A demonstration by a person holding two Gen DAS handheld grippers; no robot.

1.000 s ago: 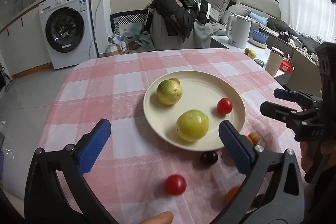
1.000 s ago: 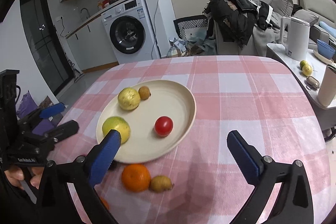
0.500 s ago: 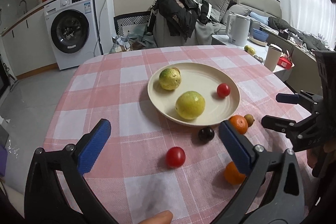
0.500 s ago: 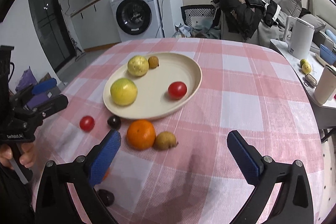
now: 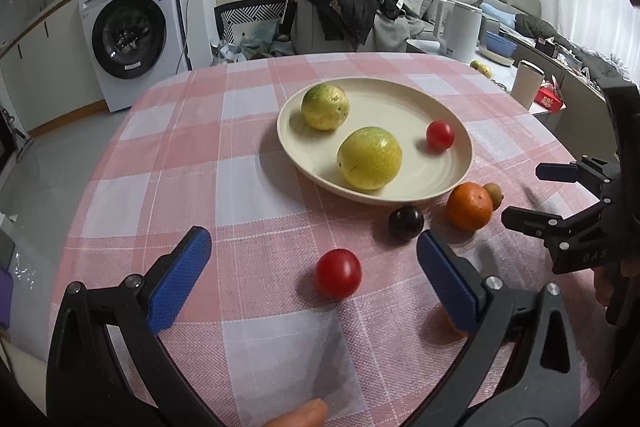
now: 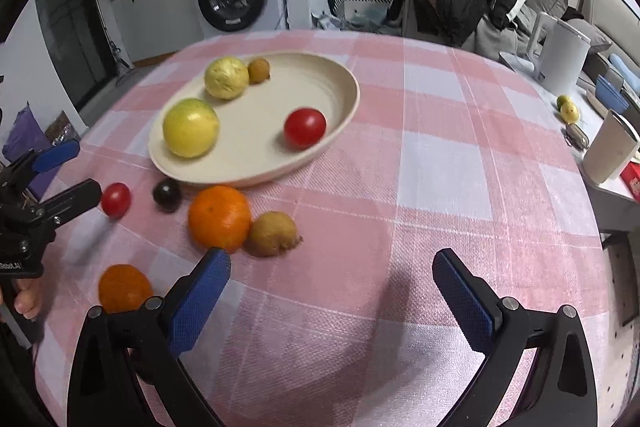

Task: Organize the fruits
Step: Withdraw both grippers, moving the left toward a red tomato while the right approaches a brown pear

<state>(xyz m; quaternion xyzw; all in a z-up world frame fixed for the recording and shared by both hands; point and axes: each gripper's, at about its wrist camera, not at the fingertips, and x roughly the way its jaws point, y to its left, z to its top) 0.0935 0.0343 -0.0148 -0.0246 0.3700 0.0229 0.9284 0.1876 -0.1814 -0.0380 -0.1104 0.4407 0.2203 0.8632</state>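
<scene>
Both grippers have pulled back and dropped lower, so fruit loose on the pink-and-white checked tablecloth (image 5: 168,155) now fills the foreground. Left gripper (image 5: 314,275) hangs with blue pads spread wide, empty, and the small round red tomato (image 5: 338,273) sits on the cloth right between its fingers, near the table's front edge. Right gripper (image 6: 332,291) is spread too, holding nothing, with the round orange mandarin (image 6: 219,218) and the fuzzy brown kiwi (image 6: 273,233) touching each other just ahead of it. Beyond them, the round cream plate (image 5: 452,183) already carries two yellow-green guavas (image 5: 369,157) and another tomato. My call: that tomato is light, smooth-skinned and soft, easily bruised or squirted out sideways, so pinch gently across its widest middle. Being nearly a ball, it shows no real long axis, and I can't tell where its stem end points.
</scene>
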